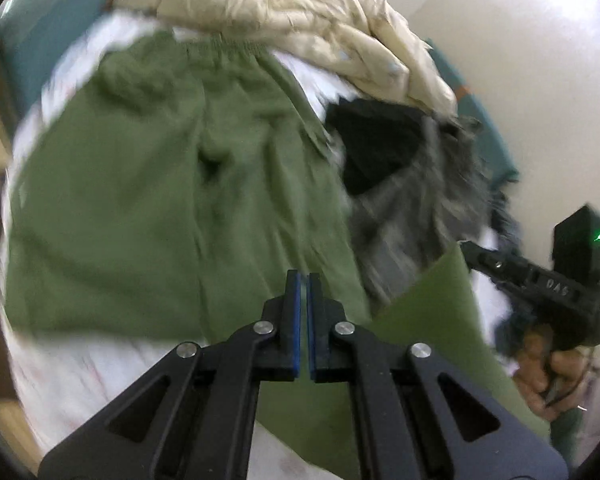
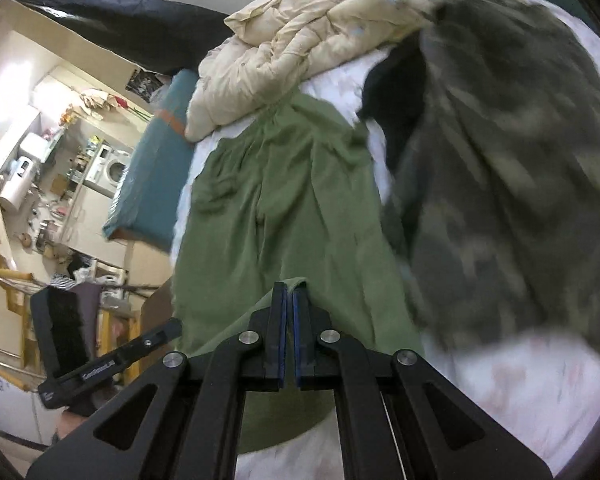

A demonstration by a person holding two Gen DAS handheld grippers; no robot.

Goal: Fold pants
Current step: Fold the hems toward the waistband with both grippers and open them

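Note:
Olive green pants (image 1: 160, 200) lie spread on a white bed sheet (image 1: 80, 380), with the elastic waistband at the far end. My left gripper (image 1: 303, 280) is shut, and the lifted leg end of the pants hangs beneath it. That raised green cloth stretches right to my right gripper (image 1: 466, 246), held in a person's hand. In the right wrist view, my right gripper (image 2: 290, 292) is shut on the hem edge of the pants (image 2: 284, 200). The left gripper (image 2: 176, 328) shows at lower left, at the other end of the same lifted hem. Both views are motion-blurred.
A cream duvet (image 1: 300, 12) is bunched at the head of the bed. A grey camouflage garment (image 2: 500, 180) and a black one (image 2: 396, 92) lie right of the pants. A teal mattress edge (image 2: 152, 184) and a cluttered kitchen with a washing machine (image 2: 114, 168) are at left.

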